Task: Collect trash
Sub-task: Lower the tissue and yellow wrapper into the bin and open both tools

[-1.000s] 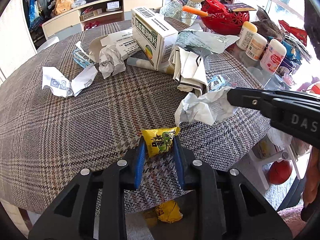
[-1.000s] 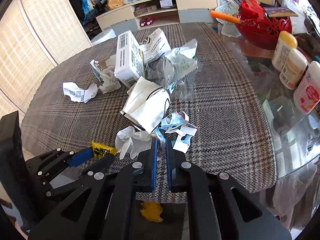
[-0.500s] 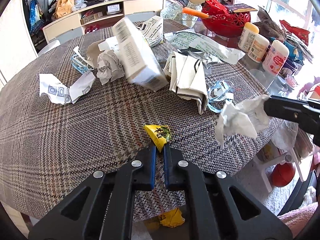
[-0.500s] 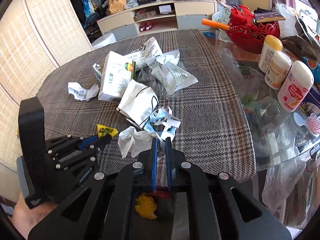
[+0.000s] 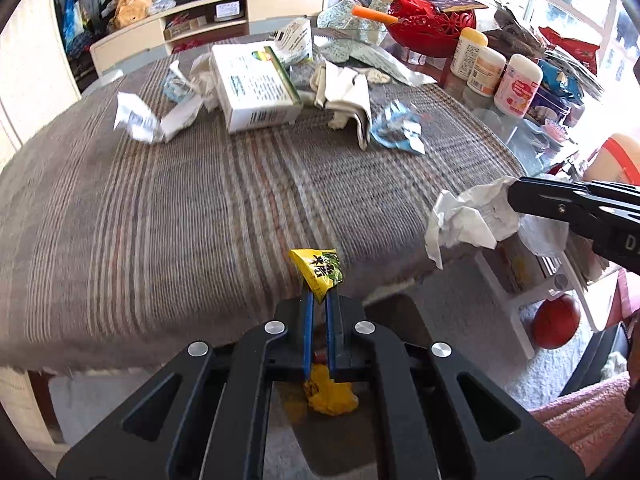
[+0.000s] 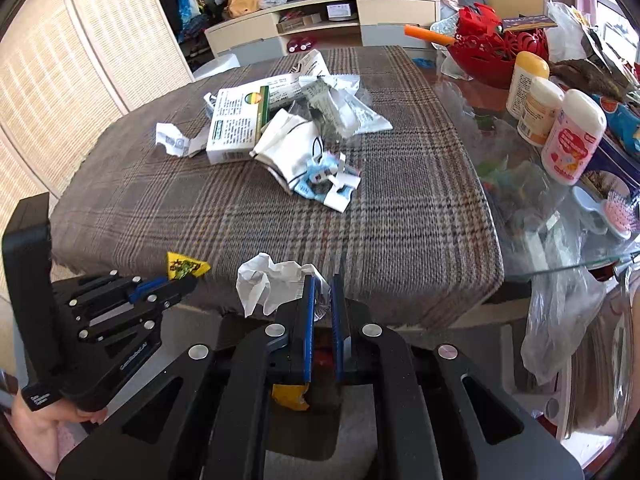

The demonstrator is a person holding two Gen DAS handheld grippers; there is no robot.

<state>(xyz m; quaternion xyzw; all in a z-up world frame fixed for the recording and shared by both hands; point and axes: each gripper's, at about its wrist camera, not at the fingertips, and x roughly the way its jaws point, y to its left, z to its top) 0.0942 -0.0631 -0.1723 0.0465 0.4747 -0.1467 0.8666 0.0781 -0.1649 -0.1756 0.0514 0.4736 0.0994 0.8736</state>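
Little can be read. The yellow wrapper [image 5: 318,272] carries dark printed characters, too distorted to make out. The white box [image 5: 256,90] on the counter has dense lines of small print beside a green stripe and a round coloured mark, all too small to read. In the left wrist view the other gripper's black arm [image 5: 588,210] shows white capitals cut off at the edge, starting with "D". In the right wrist view, small pale lettering runs along the left gripper's body [image 6: 132,354], unreadable. The bottles [image 5: 516,86] wear pink and orange labels whose print is too fine. A crumpled paper [image 6: 172,142] shows small printed squares only.
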